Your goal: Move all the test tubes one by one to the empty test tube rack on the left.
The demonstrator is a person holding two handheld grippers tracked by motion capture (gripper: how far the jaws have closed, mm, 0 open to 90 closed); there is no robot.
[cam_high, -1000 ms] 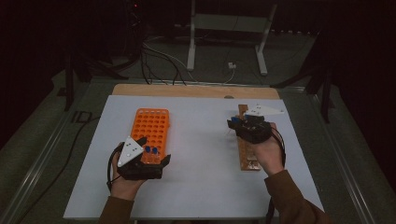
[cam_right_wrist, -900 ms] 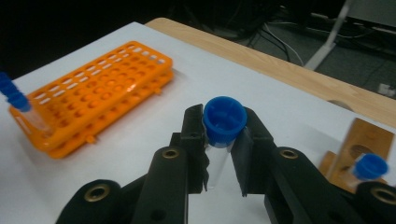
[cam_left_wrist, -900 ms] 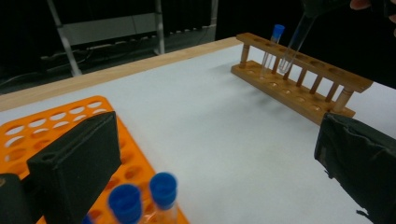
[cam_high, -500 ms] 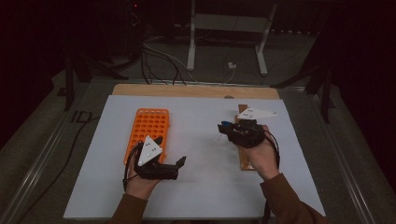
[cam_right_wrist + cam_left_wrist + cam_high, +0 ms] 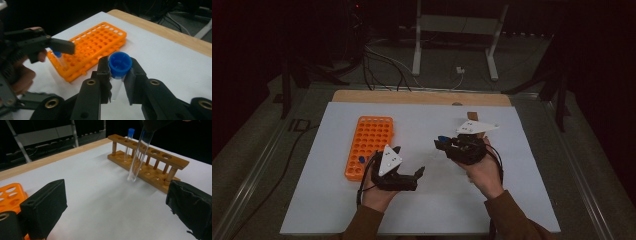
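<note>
right gripper [image 5: 117, 75] clamped on blue-capped tube [image 5: 119, 65].
left gripper [image 5: 409, 175] jaws apart, nothing between; orange rack [image 5: 371, 142] beside them.

White-covered table [image 5: 522, 200] bears orange rack [image 5: 369, 145], wooden rack [image 5: 150, 162]

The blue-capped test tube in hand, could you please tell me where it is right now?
The blue-capped test tube is clamped in the right hand-held gripper, above the white sheet between the orange rack and the wooden rack.
</note>
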